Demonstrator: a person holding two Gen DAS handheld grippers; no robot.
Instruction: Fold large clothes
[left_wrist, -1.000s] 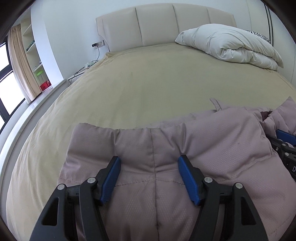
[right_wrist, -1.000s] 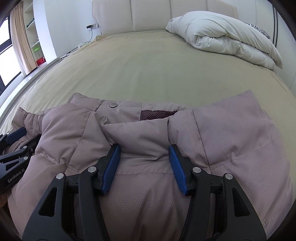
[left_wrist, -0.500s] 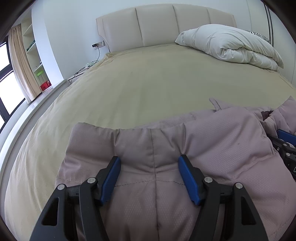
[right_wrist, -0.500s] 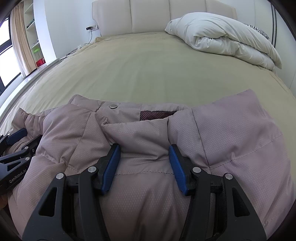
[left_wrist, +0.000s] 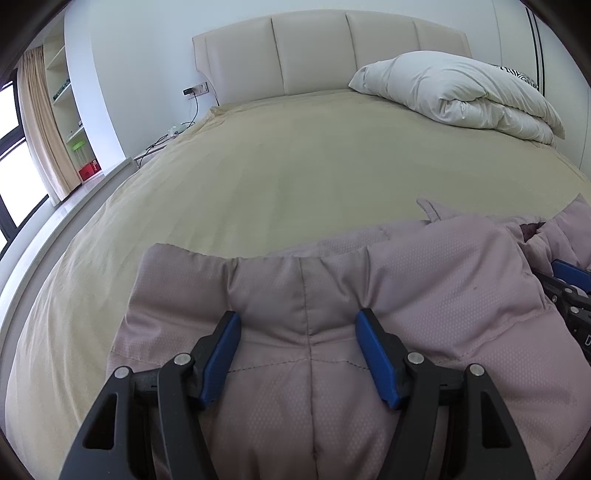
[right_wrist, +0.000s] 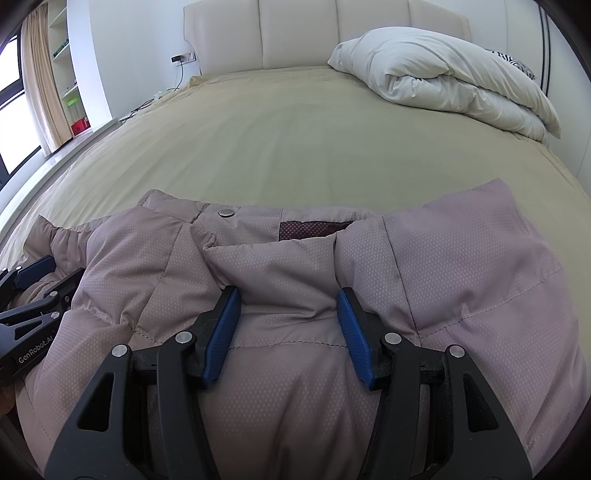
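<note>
Nearest in the left wrist view, left tool (left_wrist: 298, 349), black arms with blue pads (left_wrist: 221, 356), spread fairly wide over a bunched ridge of the mauve puffer jacket (left_wrist: 424, 280), fabric bulging up between the pads at a vertical seam; cannot tell whether the pads actually pinch the cloth or merely straddle it. Nearest in the right wrist view, right tool (right_wrist: 288, 326), likewise parted rather wide, blue pads (right_wrist: 352, 332) either side of a raised fold of the same puffer jacket (right_wrist: 461, 258); again cannot tell whether gripped or only bracketed. Just beyond that fold, the jacket's collar area with a silver snap button (right_wrist: 226, 212) and a dark maroon mesh lining patch (right_wrist: 314, 229). At the left edge of the right wrist view, the left tool (right_wrist: 33, 291) lying against the jacket, lettering "GenRobot.AI" along its arm; at the right edge of the left wrist view, the right tool (left_wrist: 570, 291) beside the jacket. Jacket spread on the near part of the bed's tan sheet (left_wrist: 295, 166), sheet (right_wrist: 295, 140) stretching away smooth. Farther back on the right, a folded white duvet (left_wrist: 454, 92), also (right_wrist: 443, 74). Farthest, a padded cream headboard (left_wrist: 314, 55) against a white wall, shelves (left_wrist: 70, 107) and a beige curtain (left_wrist: 40, 125) at far left.
</note>
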